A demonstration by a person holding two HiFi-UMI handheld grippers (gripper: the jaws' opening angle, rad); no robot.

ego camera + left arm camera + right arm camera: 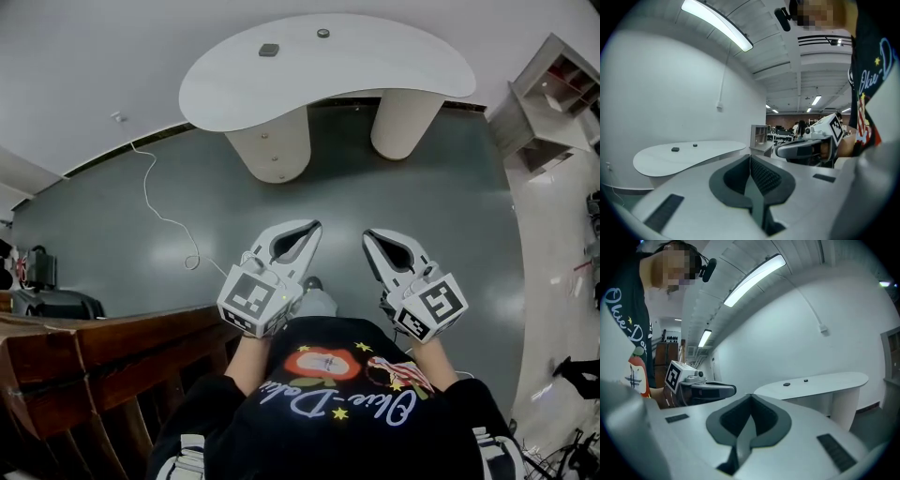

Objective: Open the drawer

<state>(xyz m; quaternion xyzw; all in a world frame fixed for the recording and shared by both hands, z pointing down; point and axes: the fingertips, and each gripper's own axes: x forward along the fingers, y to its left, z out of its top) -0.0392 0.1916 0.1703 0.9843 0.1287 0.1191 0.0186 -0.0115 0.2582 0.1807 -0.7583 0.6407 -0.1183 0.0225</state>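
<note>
Left gripper [312,227] and right gripper [368,235] side by side above the grey floor [441,206], each with jaws pressed together on nothing. White curved table [328,70] ahead; brown wooden furniture [103,347] at lower left. The drawer could not be made out in any view.

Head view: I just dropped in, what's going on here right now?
A person stands on the grey floor, holding a gripper in each hand out in front of the body. The left gripper and the right gripper are both shut and hold nothing. Ahead is a white curved table with two small dark items on top. Wooden furniture sits at the person's left. Neither gripper touches anything; the job itself has not started.
</note>
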